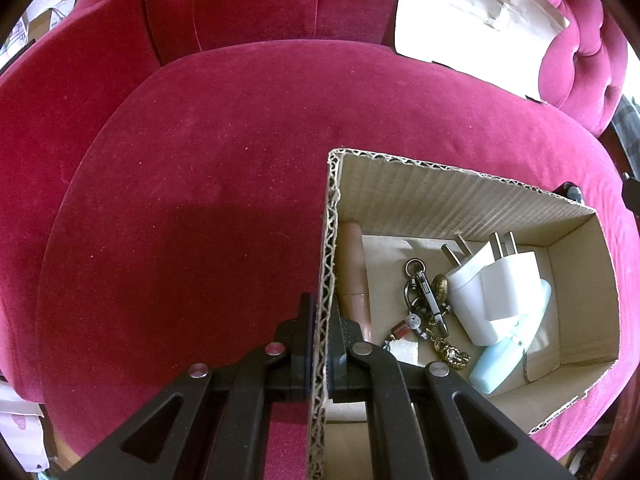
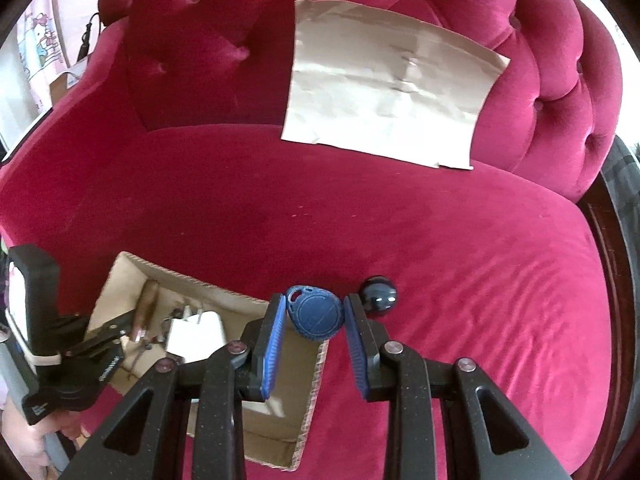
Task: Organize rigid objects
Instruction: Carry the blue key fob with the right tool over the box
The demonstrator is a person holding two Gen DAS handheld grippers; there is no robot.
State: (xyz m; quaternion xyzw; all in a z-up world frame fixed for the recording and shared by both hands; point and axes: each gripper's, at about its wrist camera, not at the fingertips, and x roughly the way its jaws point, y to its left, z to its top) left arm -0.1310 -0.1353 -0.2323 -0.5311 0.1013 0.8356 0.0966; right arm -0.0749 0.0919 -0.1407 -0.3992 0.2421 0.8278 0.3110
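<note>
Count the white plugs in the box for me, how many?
2. Both white plugs lie in the cardboard box, side by side: one nearer the keys, one on a pale blue thing. More could hide underneath.

Left gripper (image 1: 320,322) clamped shut, angled down; right gripper (image 2: 314,320) gripping, angled down.

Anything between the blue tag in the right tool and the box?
Nothing visible. The right tool holds the blue tag above the cardboard box's open top; the left tool only clamps the box's far wall, clear of the opening.
</note>
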